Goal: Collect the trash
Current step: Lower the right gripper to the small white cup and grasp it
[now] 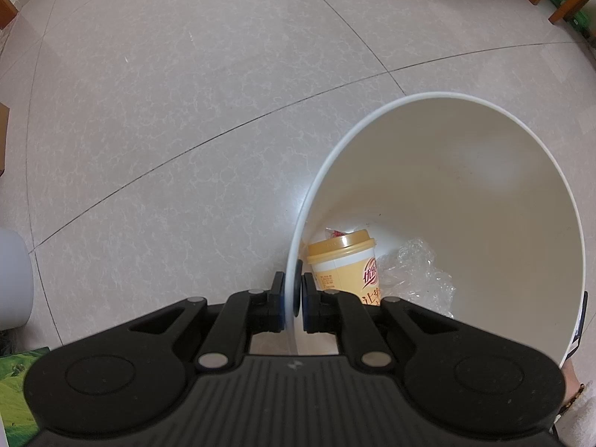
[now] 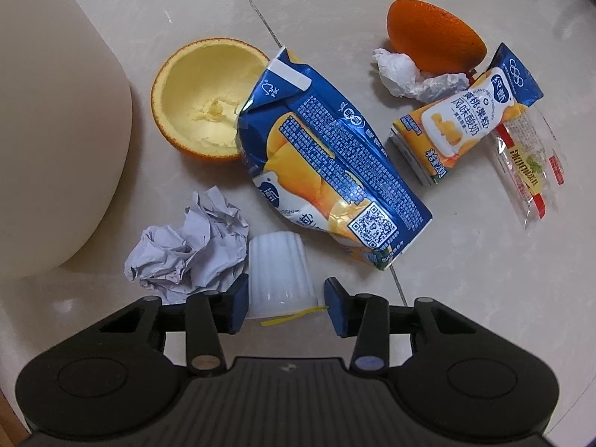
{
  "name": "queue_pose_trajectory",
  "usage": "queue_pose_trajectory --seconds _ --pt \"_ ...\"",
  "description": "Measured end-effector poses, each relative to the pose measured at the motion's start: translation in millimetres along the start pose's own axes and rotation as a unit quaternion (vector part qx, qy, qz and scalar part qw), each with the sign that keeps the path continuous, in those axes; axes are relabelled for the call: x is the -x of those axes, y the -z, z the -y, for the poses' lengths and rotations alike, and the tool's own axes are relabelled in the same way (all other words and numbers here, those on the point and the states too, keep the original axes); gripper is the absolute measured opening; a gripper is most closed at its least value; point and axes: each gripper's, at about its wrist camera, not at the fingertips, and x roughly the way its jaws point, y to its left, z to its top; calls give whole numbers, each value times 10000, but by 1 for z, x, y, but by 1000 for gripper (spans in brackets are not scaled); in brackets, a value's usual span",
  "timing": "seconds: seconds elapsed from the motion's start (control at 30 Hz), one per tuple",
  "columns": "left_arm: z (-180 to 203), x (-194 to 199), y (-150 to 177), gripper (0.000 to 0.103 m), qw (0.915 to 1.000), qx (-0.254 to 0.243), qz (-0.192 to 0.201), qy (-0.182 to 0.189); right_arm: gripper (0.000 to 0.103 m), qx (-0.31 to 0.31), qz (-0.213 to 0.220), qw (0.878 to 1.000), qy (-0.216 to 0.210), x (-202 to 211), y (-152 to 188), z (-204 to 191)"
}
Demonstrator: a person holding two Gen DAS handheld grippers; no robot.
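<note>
A: Nearest the lens on the right wrist view, what sits between the fingers?

B: A small white ribbed cup, upside down on the floor, with a yellow strip of its peeled lid poking out at the rim. The right gripper stands wide apart around it; the left blue pad is touching or just beside the cup wall, the right pad clearly has a gap. It has hold of nothing.

A: And the left one?

B: The left gripper is clamped on the rim of the white bin, one pad outside, one inside. The bin is tilted, its mouth facing the camera.

A: What's in it?

B: A yellow-lidded drink cup with red lettering, lying against the near wall, beside crumpled clear plastic.

A: The rest of the trash?

B: All on the floor beyond the ribbed cup. A crumpled grey paper ball just to its left. A squashed blue and orange carton behind it, QR code upward. A hollowed orange peel half touching the carton's top end. Further right, a smaller yogurt carton, a white tissue wad against another orange peel half, dome up, and a clear wrapper with red and yellow print.
</note>
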Motion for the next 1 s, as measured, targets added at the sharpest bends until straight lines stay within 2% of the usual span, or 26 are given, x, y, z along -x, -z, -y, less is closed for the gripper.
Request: queue_pose_trajectory --seconds 0.37,0.63,0.67,1.0 --pt "-1 0 0 6 10000 -2 -3 0 48 182 24 9996 -211 48 -9 4" --pt "0 -1 0 6 10000 -16 0 -21 48 659 180 9973 -263 135 -7 11" --pt "0 -1 1 6 10000 -10 0 -23 48 663 138 9977 -104 147 -9 10" --pt "0 -1 1 6 10000 1 2 -38 48 1390 580 9883 -220 263 -30 -22"
